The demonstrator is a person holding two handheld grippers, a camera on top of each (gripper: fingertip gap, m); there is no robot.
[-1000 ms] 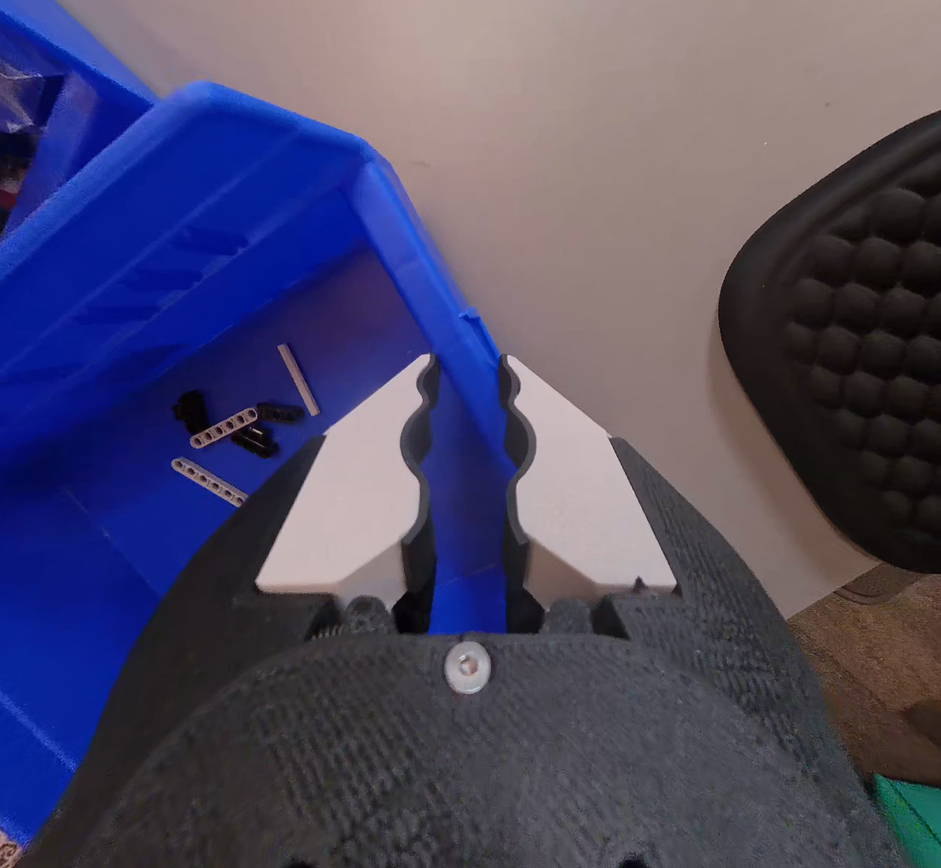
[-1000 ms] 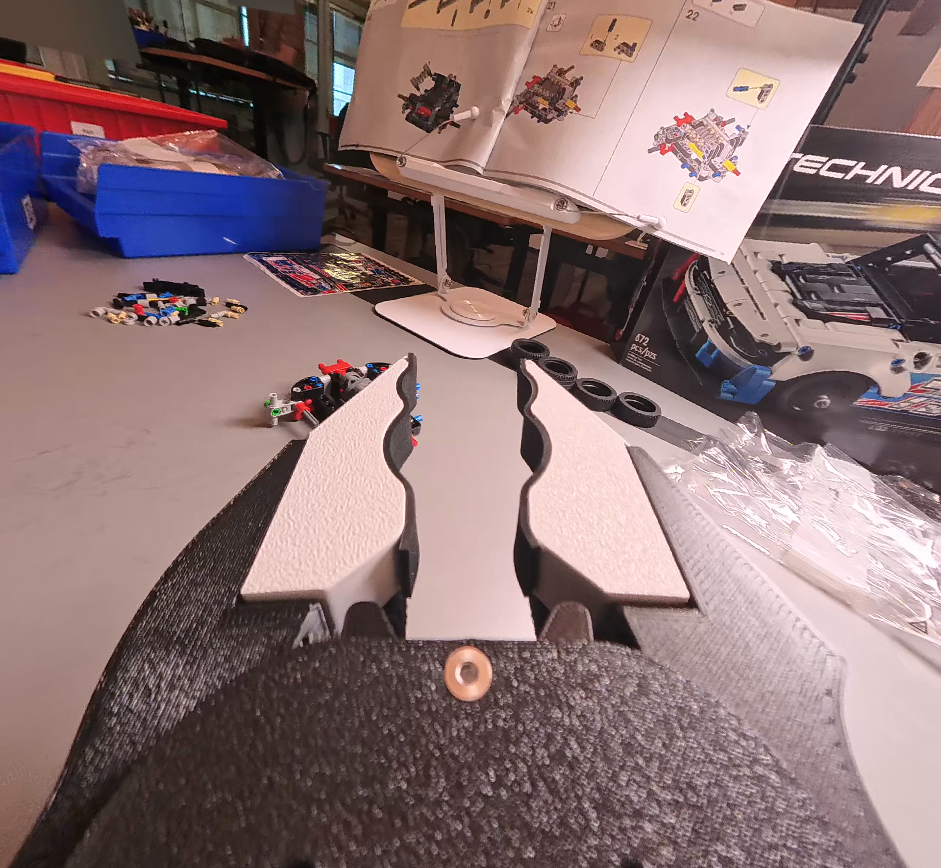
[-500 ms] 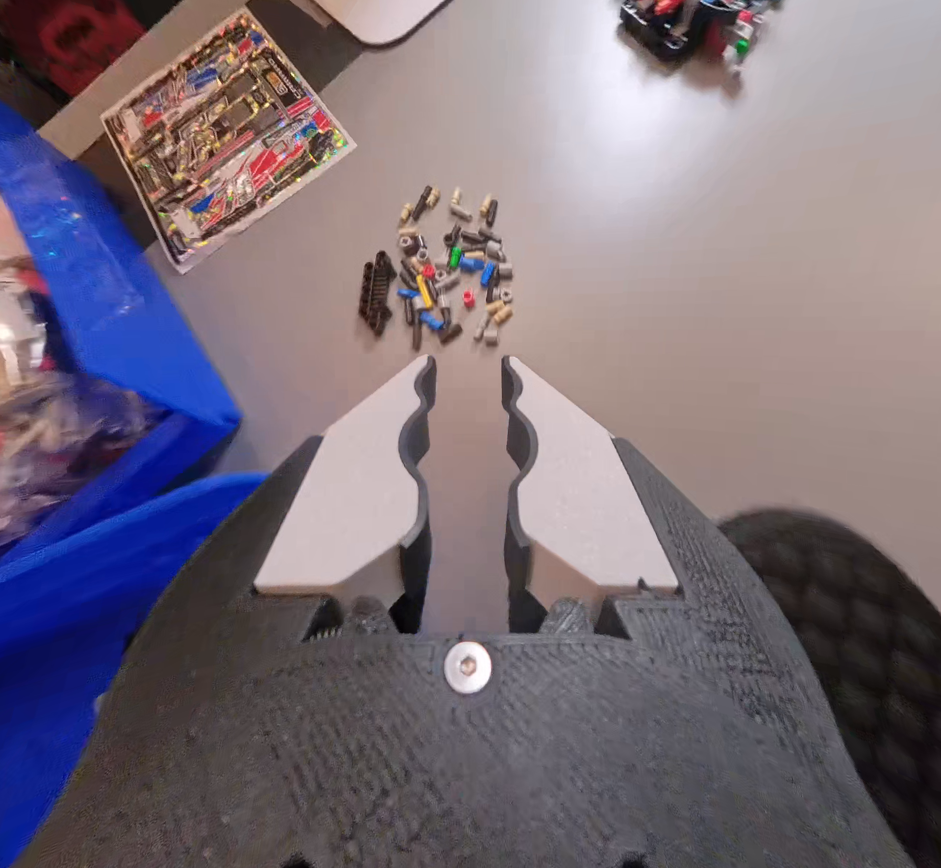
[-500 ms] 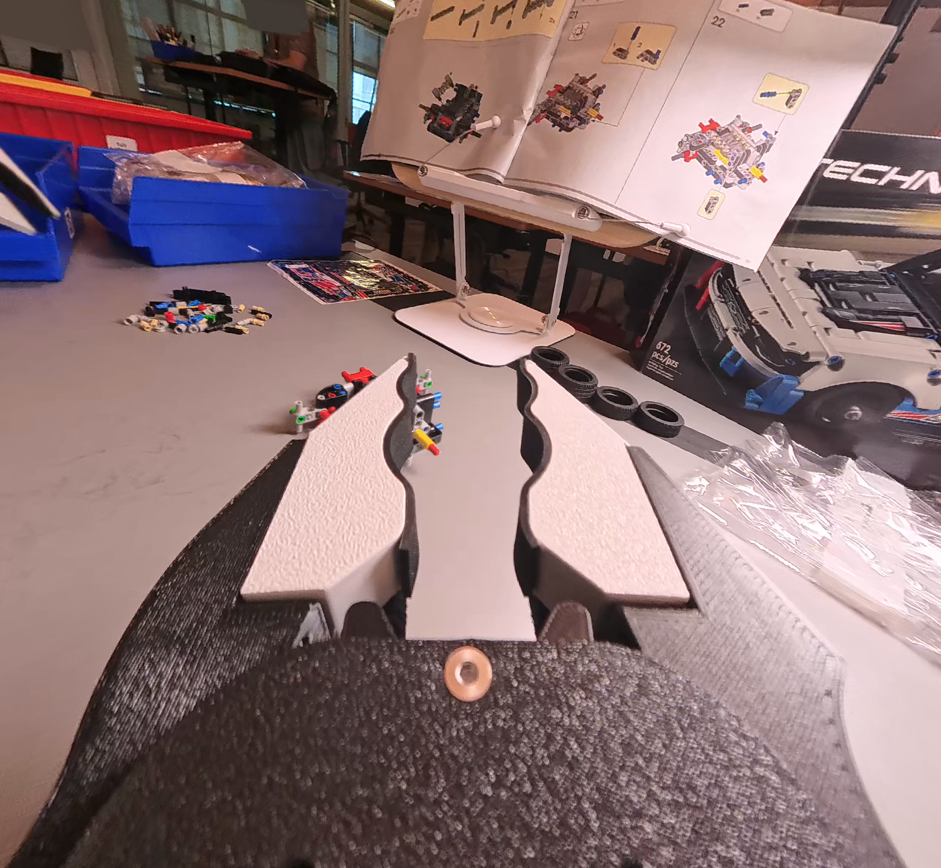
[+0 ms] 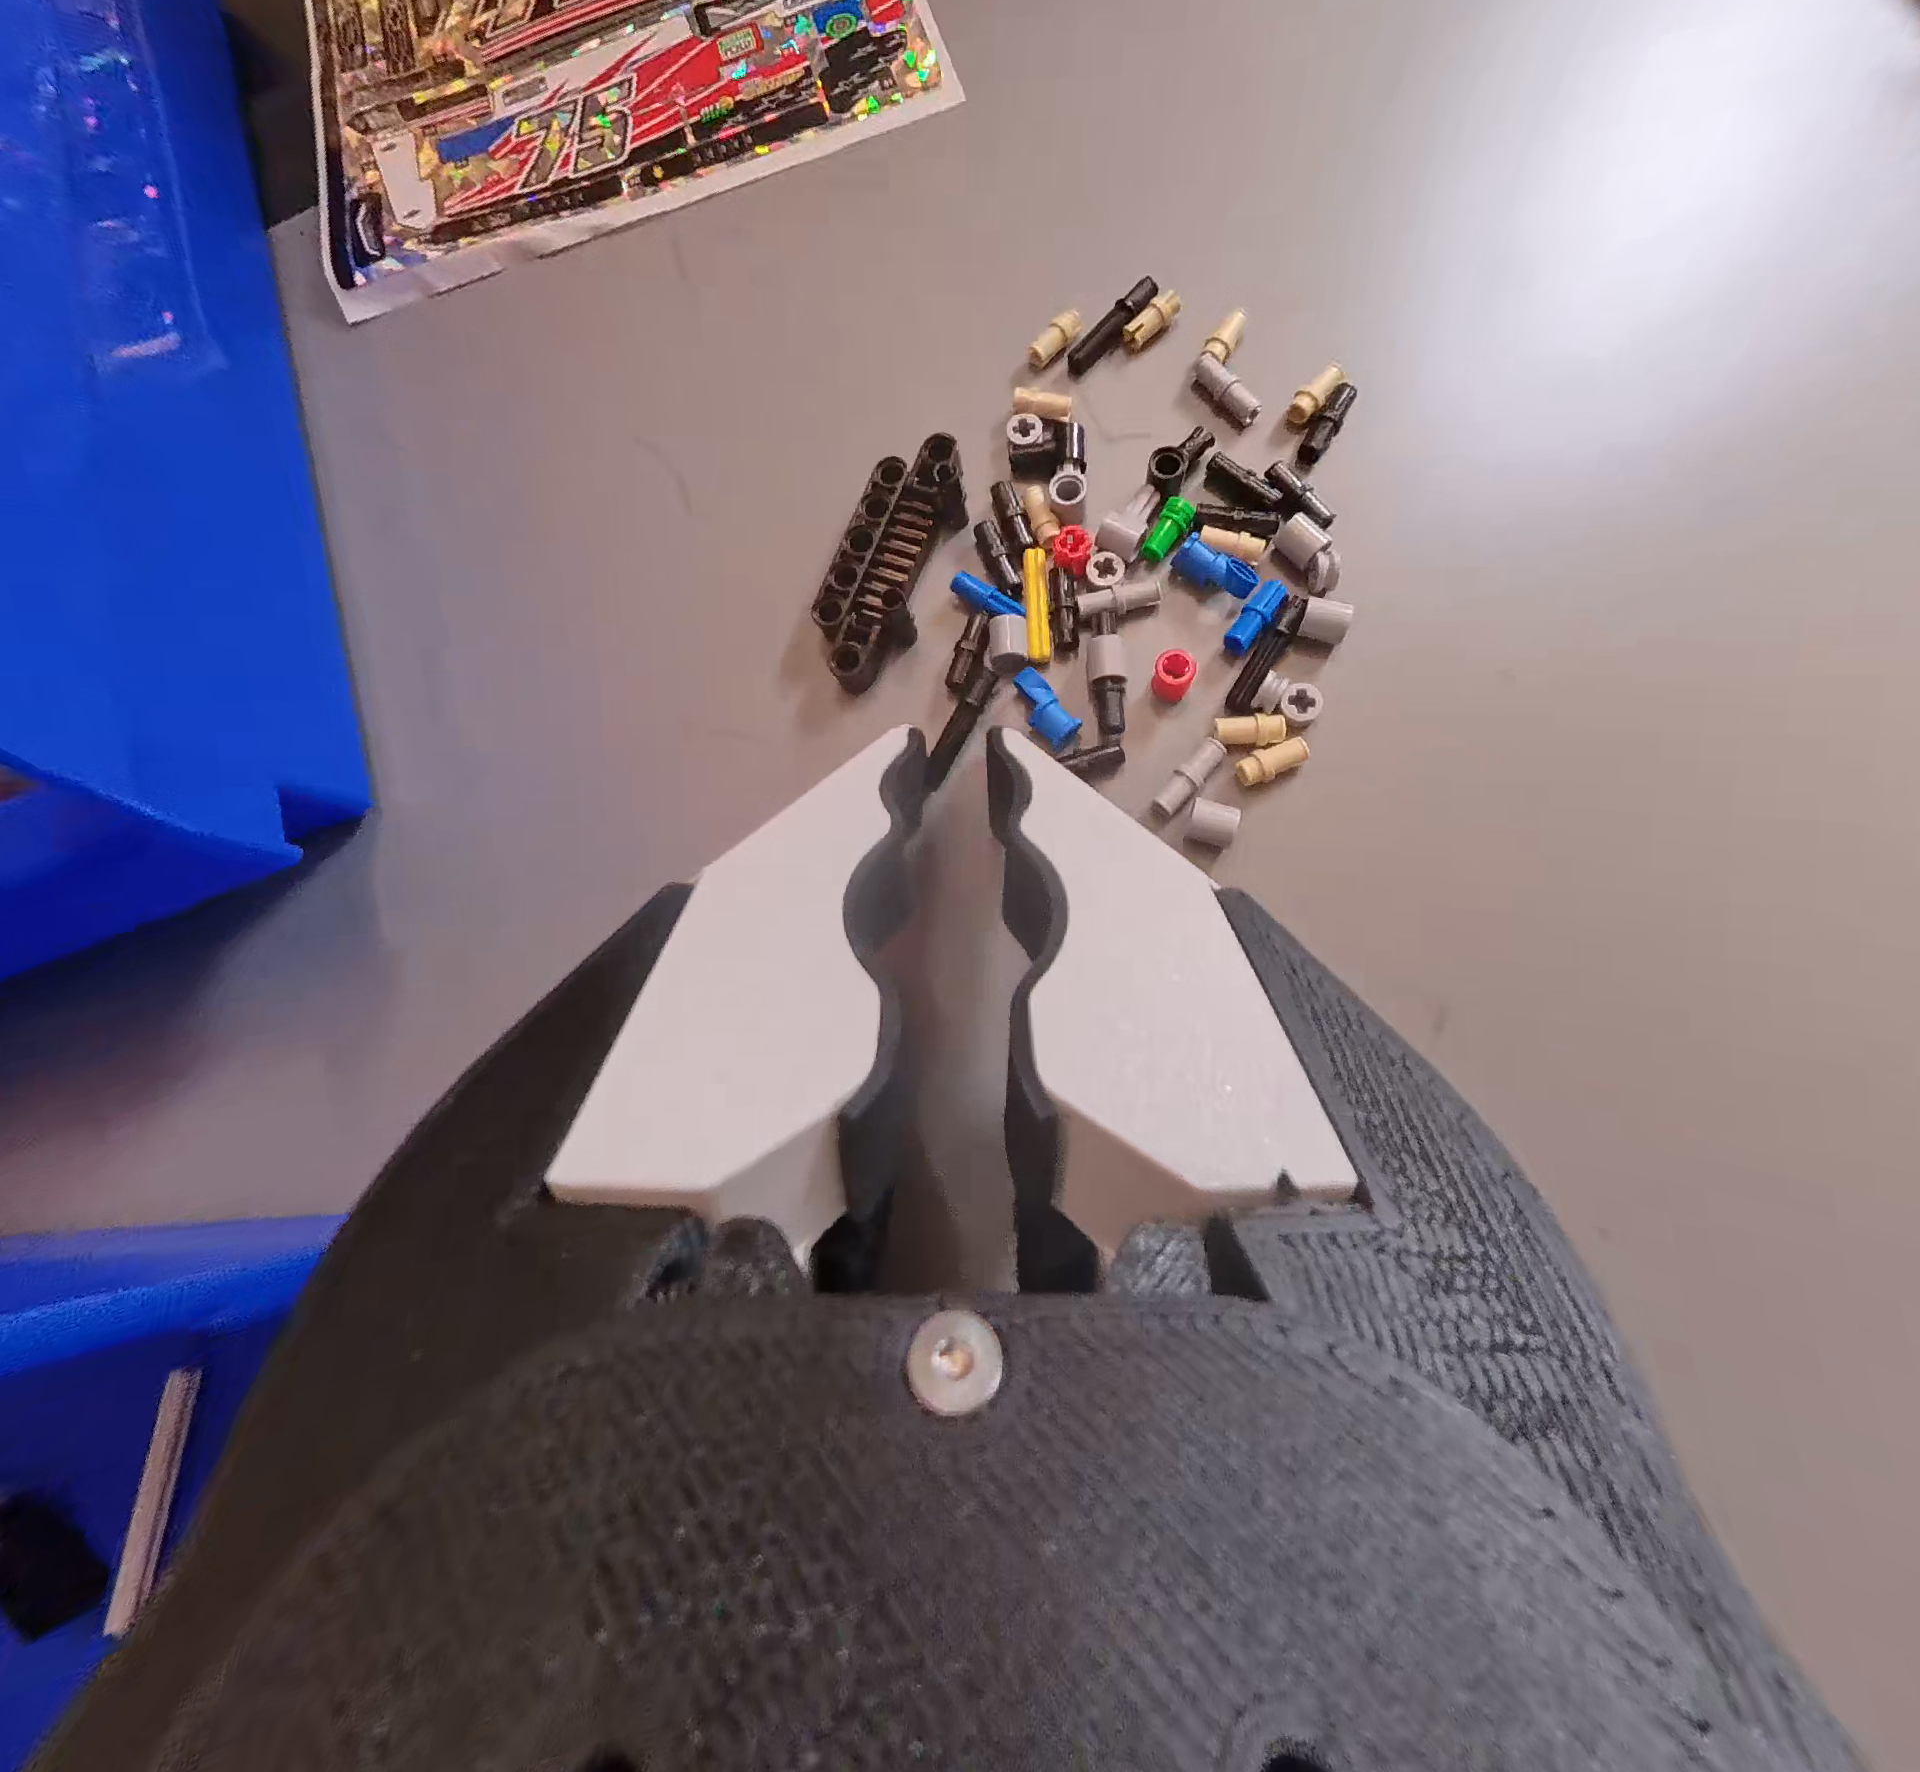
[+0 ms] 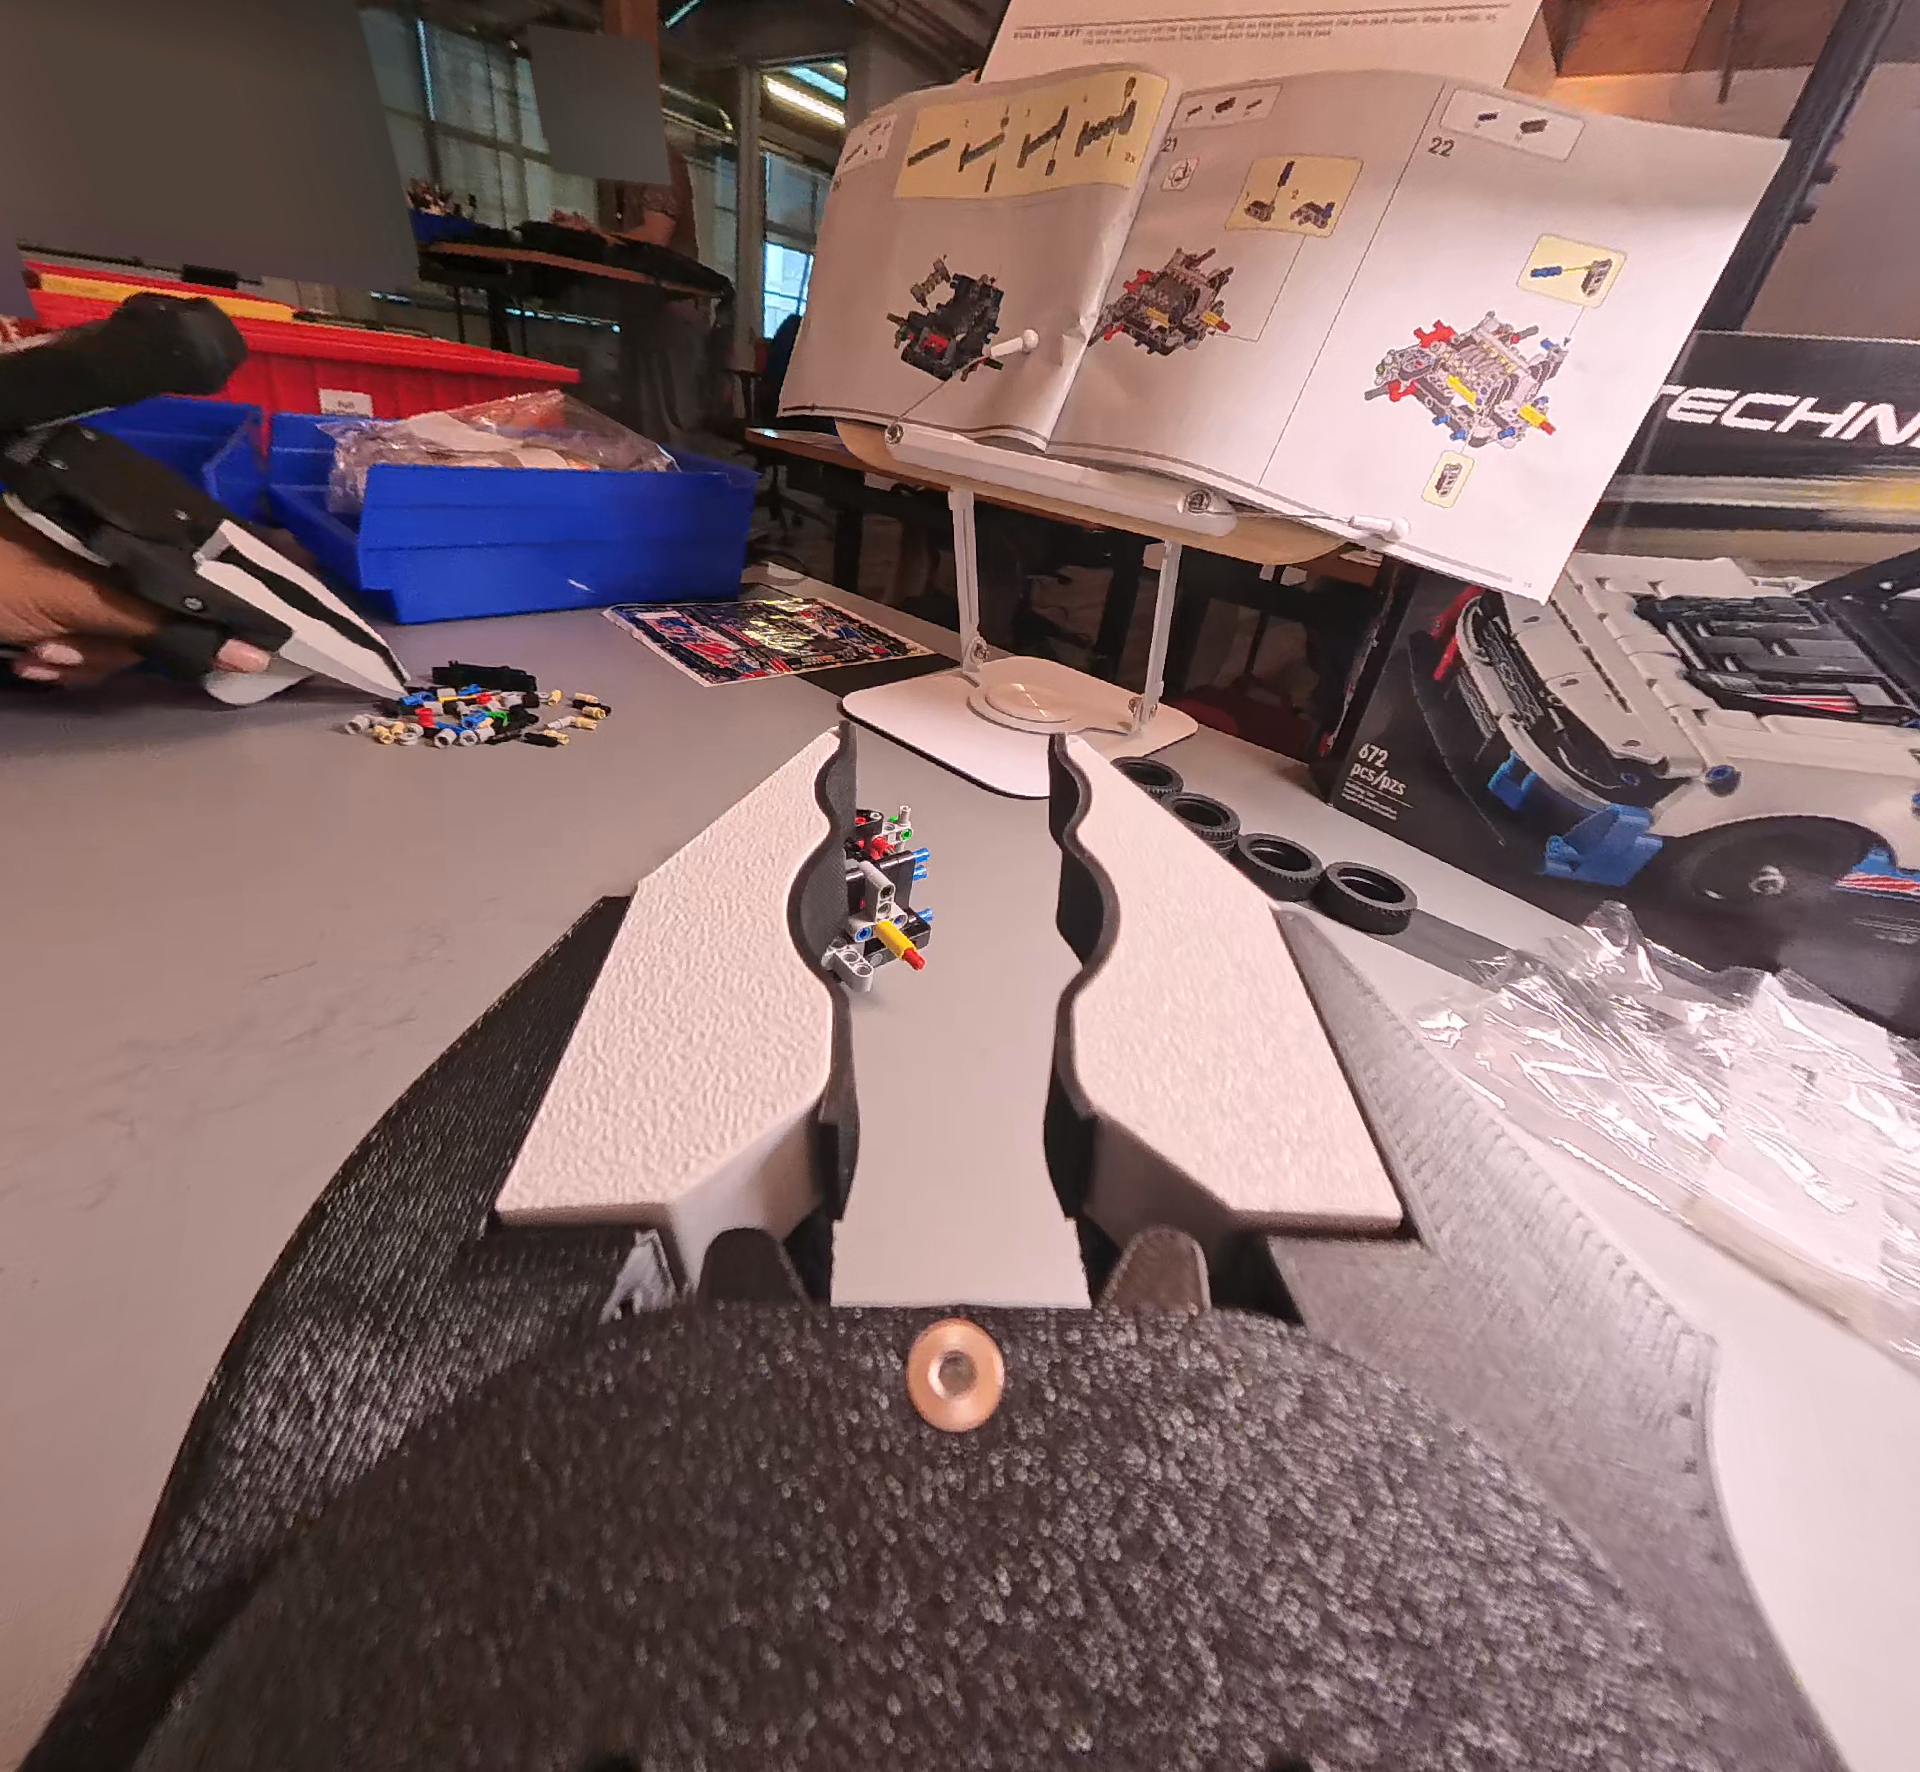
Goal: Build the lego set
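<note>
Grippers over grey tabletop (image 5: 1558, 372)
Left gripper (image 5: 954, 748) narrowly parted, empty, at scattered multicoloured plastic pins (image 5: 1132, 569); right gripper (image 6: 951, 754) spread, empty, small brick assembly (image 6: 883, 891) at 12 o'clock.

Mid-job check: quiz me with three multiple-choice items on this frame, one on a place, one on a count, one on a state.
1. Where is the left gripper?
A. over the blue bin
B. at the near edge of the loose parts pile
C. at the tyres

2. How many loose black tyres lie in the row?
A. two
B. four
C. six

3. The right gripper is:
A. open, empty
B. shut on a pin
C. holding the booklet

Answers: 1 B, its fingers reach the pile; 2 B, four in line; 3 A, wide gap with the partial assembly beyond.
</note>
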